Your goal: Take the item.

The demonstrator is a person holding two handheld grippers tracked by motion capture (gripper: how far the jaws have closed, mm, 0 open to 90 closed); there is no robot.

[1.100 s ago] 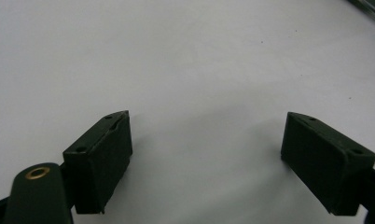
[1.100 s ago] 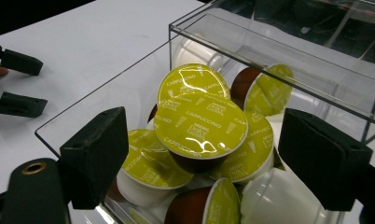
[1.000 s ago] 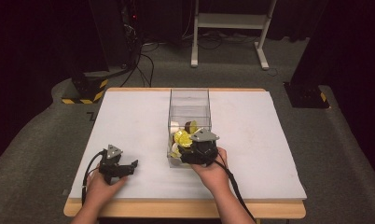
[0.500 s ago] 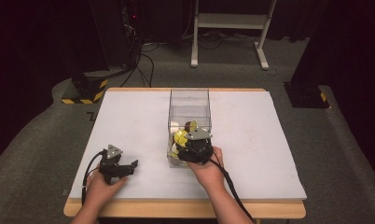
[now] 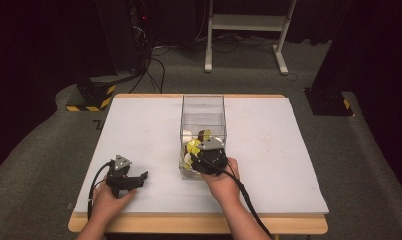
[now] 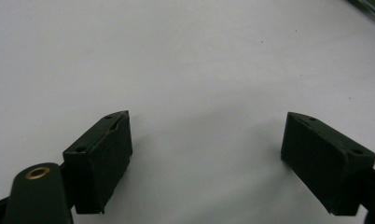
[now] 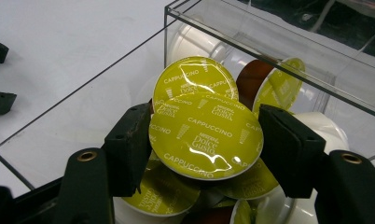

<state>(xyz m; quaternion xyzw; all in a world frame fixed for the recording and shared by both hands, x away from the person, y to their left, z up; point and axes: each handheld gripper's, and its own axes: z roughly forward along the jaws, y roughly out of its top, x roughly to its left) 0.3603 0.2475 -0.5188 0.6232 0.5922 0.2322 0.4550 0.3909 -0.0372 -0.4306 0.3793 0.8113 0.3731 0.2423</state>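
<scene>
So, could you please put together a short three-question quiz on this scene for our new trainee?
1. True or false: the right claw is clamped on a yellow-green foil-lidded cappuccino capsule.
2. Where do the capsules lie? A) in a clear plastic box B) loose on the white table C) in a metal bowl
3. Fill in: the left claw stands ____, with bare table between its jaws.

Key: 1 true, as the jaws, which have just been closing, press on both edges of the capsule; 2 A; 3 open.
</scene>
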